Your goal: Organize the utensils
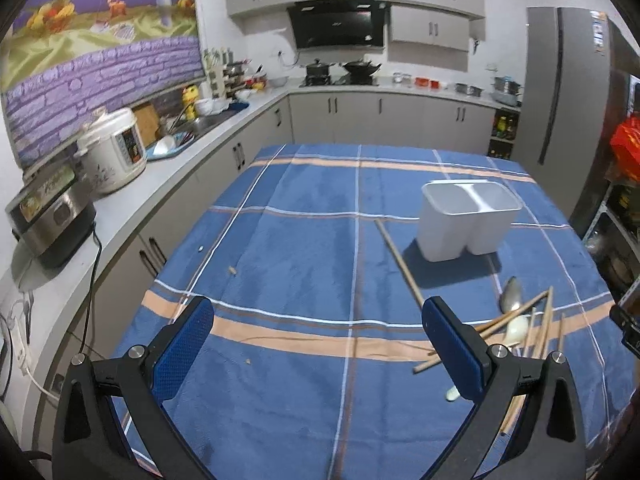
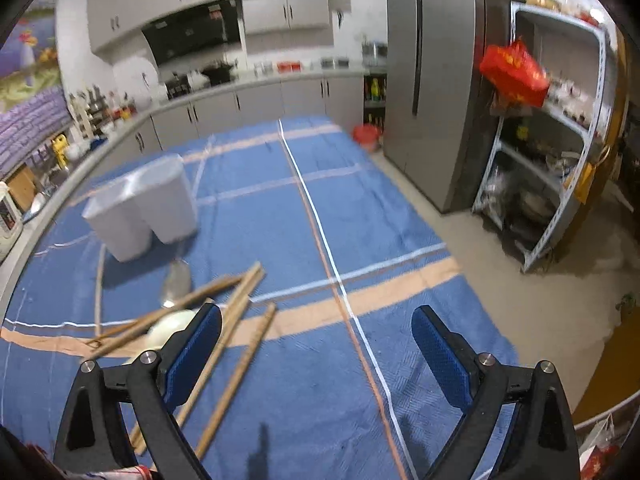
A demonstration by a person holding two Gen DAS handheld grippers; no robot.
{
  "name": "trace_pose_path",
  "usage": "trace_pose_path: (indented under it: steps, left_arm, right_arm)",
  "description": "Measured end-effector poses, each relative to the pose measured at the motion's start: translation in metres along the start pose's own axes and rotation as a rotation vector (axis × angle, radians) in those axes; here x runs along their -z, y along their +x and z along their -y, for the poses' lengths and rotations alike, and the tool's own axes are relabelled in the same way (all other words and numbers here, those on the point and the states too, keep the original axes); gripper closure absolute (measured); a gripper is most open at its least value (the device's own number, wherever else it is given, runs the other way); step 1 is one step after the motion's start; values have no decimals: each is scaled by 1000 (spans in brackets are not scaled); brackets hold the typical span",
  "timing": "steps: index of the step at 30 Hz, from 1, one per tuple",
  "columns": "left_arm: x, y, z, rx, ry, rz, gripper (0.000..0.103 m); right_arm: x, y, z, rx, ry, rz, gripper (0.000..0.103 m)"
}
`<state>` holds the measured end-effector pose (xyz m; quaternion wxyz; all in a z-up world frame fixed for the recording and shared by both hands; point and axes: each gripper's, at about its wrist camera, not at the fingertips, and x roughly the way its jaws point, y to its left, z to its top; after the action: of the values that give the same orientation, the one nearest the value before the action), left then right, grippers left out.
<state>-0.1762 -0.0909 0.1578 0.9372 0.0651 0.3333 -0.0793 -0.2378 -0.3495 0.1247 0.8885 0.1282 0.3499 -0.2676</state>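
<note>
A white two-compartment utensil holder (image 1: 466, 220) stands empty on the blue striped tablecloth (image 1: 300, 264); it also shows in the right wrist view (image 2: 140, 208). A pile of wooden chopsticks (image 1: 520, 320), a metal spoon (image 1: 510, 294) and a white spoon (image 1: 516, 330) lies in front of the holder. One chopstick (image 1: 400, 258) lies apart to its left. In the right wrist view I see the chopsticks (image 2: 236, 312), the metal spoon (image 2: 176, 280) and the white spoon (image 2: 170, 330). My left gripper (image 1: 318, 344) is open and empty, left of the pile. My right gripper (image 2: 316, 352) is open and empty, right of the pile.
A kitchen counter (image 1: 132, 200) with a rice cooker (image 1: 114, 156) and an appliance (image 1: 48, 216) runs along the table's left side. A fridge (image 2: 432, 80) and a metal shelf rack (image 2: 552, 152) stand beyond the table's right edge. Small crumbs (image 1: 232, 270) lie on the cloth.
</note>
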Motion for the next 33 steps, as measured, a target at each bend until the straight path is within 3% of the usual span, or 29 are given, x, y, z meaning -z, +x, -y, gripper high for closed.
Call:
trace_pose_path:
  steps: [13, 23, 33]
  left_arm:
    - [9, -55, 40, 85, 126, 110, 0]
    - [20, -68, 49, 154, 135, 90, 0]
    - [27, -72, 44, 172, 129, 81, 0]
  right_arm:
    - [10, -67, -1, -30, 62, 142, 5]
    - [19, -92, -16, -49, 30, 172, 5]
    - [24, -98, -23, -49, 30, 174, 5]
